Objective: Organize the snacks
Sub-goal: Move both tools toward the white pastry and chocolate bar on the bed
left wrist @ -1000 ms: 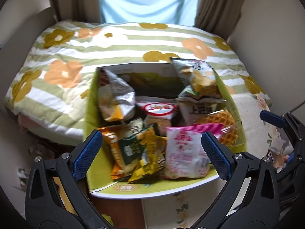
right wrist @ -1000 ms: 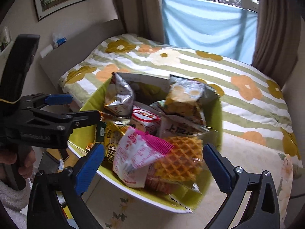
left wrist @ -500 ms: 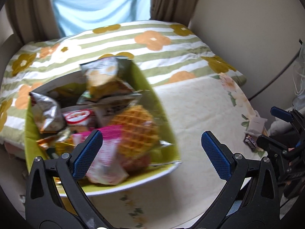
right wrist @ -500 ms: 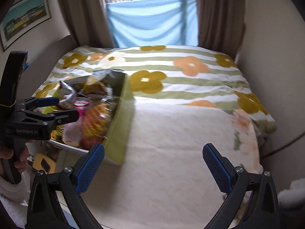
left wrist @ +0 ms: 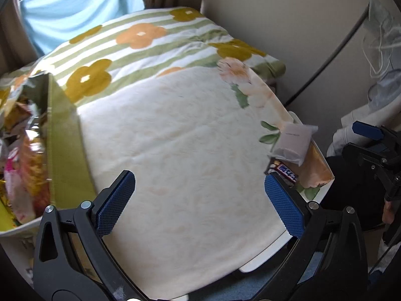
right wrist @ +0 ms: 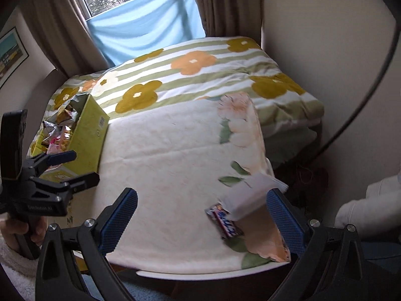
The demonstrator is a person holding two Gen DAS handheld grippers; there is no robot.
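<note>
Both my jaws stand wide apart and hold nothing: the right gripper (right wrist: 199, 217) hovers low over the near right corner of the tabletop (right wrist: 175, 165), the left gripper (left wrist: 199, 195) over its bare middle. Just ahead of my right jaws lie two loose snacks, a wrapped candy bar (right wrist: 225, 223) and a pale translucent packet (right wrist: 246, 198) whose edge overlaps the bar's far end. I judge this to be the reach for a stray snack; the next move calls for lowering the right jaws around the packet first, since it lies on top. The green snack box (right wrist: 86, 138), already crammed with bags, sits at the far left edge, well apart from the pair. The flowered cloth (left wrist: 175, 138) between them is bare, so nothing blocks the carry; a striped bed (right wrist: 200, 72) lies beyond.
</note>
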